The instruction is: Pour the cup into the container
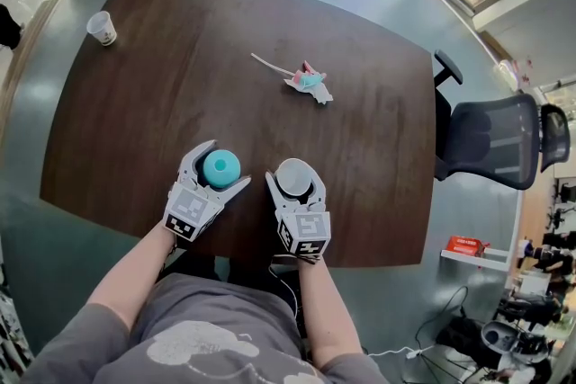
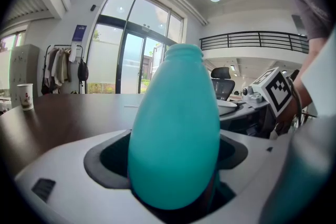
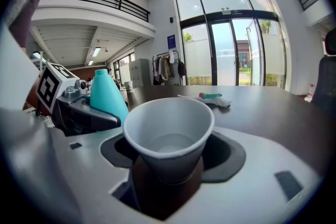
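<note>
A teal bottle-shaped container (image 1: 220, 166) stands upright near the front edge of the dark wooden table (image 1: 180, 94). My left gripper (image 1: 225, 165) is shut on it. In the left gripper view the container (image 2: 176, 128) fills the gap between the jaws. A white paper cup (image 1: 294, 179) sits just right of it, upright, with my right gripper (image 1: 295, 178) shut on it. The right gripper view shows the cup (image 3: 169, 136) held low between the dark pads, mouth up. Whether it holds liquid I cannot tell. The container (image 3: 106, 93) shows at that view's left.
A second paper cup (image 1: 102, 28) stands at the table's far left corner. A crumpled pink and teal wrapper (image 1: 309, 82) lies mid-table. A black office chair (image 1: 499, 139) stands off the right edge. The person's lap is close under the front edge.
</note>
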`<state>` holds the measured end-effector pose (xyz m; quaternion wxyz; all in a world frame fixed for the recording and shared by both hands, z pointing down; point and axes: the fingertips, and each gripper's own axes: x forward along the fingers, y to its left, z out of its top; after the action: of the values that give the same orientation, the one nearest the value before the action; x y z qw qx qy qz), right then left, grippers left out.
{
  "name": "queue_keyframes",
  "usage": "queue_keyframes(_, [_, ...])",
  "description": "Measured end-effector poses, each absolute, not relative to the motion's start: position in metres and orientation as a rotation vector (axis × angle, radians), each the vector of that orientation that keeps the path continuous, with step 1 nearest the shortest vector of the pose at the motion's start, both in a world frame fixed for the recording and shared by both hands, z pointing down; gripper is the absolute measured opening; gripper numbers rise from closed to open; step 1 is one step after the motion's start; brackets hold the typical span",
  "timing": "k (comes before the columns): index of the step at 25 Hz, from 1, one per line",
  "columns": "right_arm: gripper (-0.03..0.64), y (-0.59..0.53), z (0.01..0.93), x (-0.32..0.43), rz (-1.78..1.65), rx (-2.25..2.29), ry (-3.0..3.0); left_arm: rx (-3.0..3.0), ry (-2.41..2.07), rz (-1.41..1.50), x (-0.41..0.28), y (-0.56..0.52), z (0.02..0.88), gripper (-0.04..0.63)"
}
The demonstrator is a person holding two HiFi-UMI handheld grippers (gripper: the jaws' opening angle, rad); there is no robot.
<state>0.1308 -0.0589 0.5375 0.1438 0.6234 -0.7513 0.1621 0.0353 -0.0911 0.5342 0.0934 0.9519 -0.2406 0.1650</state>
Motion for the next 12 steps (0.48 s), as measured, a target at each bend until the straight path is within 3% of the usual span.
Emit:
queue_keyframes(8, [0.377,-0.054,0.541,0.127,0.470,1.787,-2.130,2.791,-0.796,0.477,0.021,-0.086,0.536,0.430])
queue_keyframes(12, [0.383,-0.042,0.542,0.127,0.473,1.795,-2.123,2.803,-0.836,0.465,0.013,-0.082,0.532,0.430])
